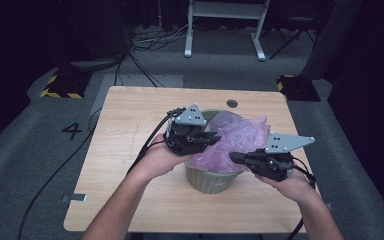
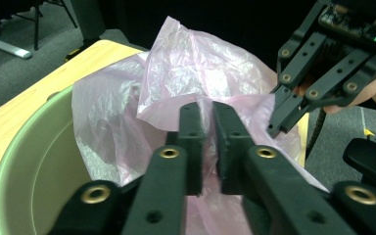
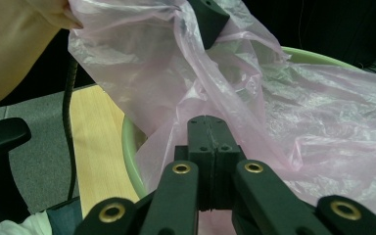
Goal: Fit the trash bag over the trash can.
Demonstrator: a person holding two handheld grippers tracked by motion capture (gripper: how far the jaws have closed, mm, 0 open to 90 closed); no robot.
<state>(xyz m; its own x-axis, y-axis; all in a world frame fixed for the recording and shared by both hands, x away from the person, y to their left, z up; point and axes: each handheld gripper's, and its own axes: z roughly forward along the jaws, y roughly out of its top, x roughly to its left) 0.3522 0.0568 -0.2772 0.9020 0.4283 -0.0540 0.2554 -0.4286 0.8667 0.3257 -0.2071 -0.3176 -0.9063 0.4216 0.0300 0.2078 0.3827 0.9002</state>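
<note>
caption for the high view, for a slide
Both grippers pinch a pink plastic bag over a green bin on a wooden table.

Grey carpet (image 1: 25, 150), wooden table (image 1: 130, 115), dark room

One wooden table (image 1: 130, 150), one green bin (image 1: 212, 181), one pink plastic bag (image 1: 240, 137), two grippers.
</note>
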